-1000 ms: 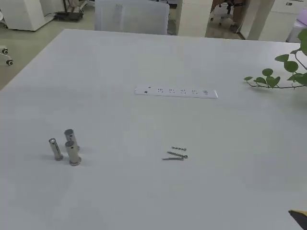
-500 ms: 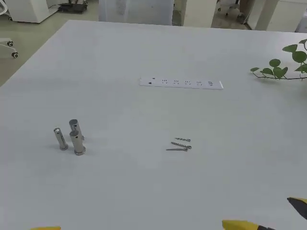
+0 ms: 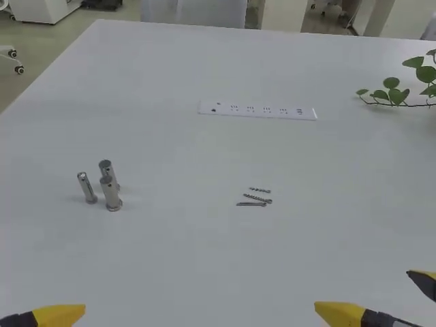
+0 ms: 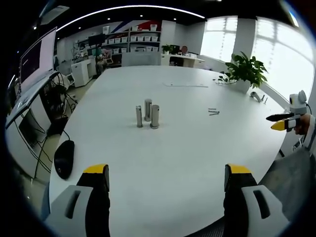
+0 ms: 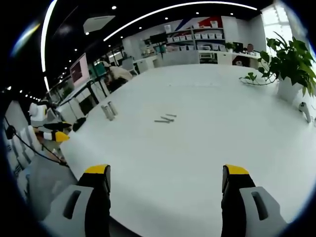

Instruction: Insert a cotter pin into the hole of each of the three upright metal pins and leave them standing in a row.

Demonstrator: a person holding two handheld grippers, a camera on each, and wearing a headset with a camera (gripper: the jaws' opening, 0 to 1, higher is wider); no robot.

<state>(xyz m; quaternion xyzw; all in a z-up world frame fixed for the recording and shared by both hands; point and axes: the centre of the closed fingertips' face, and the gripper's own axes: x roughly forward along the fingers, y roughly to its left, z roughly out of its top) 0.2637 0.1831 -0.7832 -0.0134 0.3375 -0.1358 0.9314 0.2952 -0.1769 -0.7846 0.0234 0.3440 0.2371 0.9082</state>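
Note:
Three upright metal pins (image 3: 102, 184) stand in a tight cluster at the left of the white table (image 3: 204, 259). Three small cotter pins (image 3: 255, 197) lie flat together near the middle. In the head view, a yellow fingertip (image 3: 61, 315) of my left gripper shows at the bottom left, and my right gripper (image 3: 362, 291) shows at the bottom right. My left gripper (image 4: 165, 175) is open and empty, with the metal pins (image 4: 148, 113) well ahead of it. My right gripper (image 5: 165, 175) is also open and empty, with the cotter pins (image 5: 164, 119) well ahead of it.
A white power strip (image 3: 257, 110) lies across the table's far middle. A trailing green plant (image 3: 402, 92) sits at the far right, in a white pot (image 5: 286, 89). A dark computer mouse (image 4: 64, 158) rests near the table's left edge.
The head camera has tilted down. Yellow tips of both grippers have come into the bottom of the head view. The metal pins and cotter pins have not moved.

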